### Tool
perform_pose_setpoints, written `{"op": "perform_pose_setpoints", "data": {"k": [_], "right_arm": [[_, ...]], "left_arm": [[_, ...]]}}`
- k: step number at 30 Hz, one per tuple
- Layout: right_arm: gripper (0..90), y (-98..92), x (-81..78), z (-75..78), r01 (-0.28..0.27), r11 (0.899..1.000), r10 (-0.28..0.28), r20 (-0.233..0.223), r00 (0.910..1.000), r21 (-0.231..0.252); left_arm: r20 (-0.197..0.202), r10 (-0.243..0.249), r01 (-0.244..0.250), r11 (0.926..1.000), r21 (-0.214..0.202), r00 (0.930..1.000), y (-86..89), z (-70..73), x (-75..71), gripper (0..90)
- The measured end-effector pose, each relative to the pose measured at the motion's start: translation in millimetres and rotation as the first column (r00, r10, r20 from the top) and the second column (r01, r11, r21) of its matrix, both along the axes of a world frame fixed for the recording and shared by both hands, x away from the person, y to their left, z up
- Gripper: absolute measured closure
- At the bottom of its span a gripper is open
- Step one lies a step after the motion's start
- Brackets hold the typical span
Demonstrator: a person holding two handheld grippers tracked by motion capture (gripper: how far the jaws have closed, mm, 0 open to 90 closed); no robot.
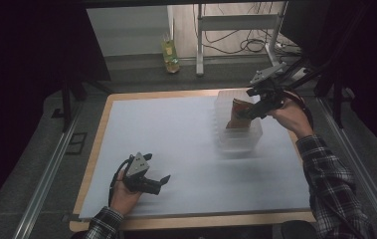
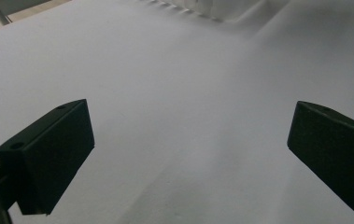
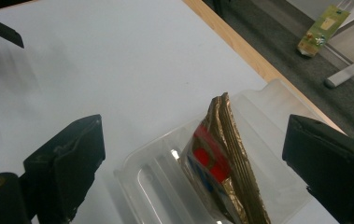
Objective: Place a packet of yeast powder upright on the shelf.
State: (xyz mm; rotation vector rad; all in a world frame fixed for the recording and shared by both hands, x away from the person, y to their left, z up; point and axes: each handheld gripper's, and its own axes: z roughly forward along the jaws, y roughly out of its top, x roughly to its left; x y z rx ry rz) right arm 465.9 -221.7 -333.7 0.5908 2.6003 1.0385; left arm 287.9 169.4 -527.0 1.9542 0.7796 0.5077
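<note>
Right hand-held gripper (image 3: pixel 193 158) wide apart above gold snack packet (image 3: pixel 226 158) in clear bin (image 3: pixel 137 182).

I see a white-topped worktop (image 1: pixel 176 144) with a wooden edge, grey carpet floor (image 1: pixel 141 74) beyond it, a metal desk frame (image 1: pixel 235 30) with trailing cables (image 1: pixel 245 45), and dim light darkening both sides.

We note a gold packet (image 3: pixel 226 154) with red and blue print in a clear plastic bin (image 3: pixel 156 182), on a pale white-grey mat (image 1: pixel 176 144); black jaws; red-and-white plaid sleeve (image 1: pixel 332 186).
</note>
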Motion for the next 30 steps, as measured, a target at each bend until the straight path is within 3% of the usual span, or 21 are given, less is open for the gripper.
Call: {"op": "perform_pose_setpoints", "data": {"k": [8, 19, 24, 30], "right_arm": [[5.3, 2.4, -15.4, 3.9, -0.014, 0.999, 0.014, 0.006, 0.9999, 0.043], [5.0, 3.9, -31.8, -6.3, -0.011, 0.998, 0.011, -0.006, 0.9999, 0.065], [4.3, 1.9, -41.3, -9.9, -0.014, 0.998, 0.014, -0.001, 0.9999, 0.065], [3.2, 1.4, -55.4, -16.8, -0.017, 0.997, 0.017, -0.004, 0.9998, 0.076]], "left_arm": [[0.002, -0.001, 0.001, 1.0, 0.0, 1.0, -0.7, 0.0, -0.3, 0.8], [0.004, 0.002, -0.002, 1.0, -0.001, 1.0, -0.4, 0.0, -0.5, 0.8], [-0.006, -0.002, 0.002, 0.9995, -0.033, 1.0, 0.3, 0.8, -0.6, 0.5], [-0.004, -0.003, 0.003, 0.9996, -0.028, 1.0, -0.1, 0.5, -0.8, 0.5]]}}
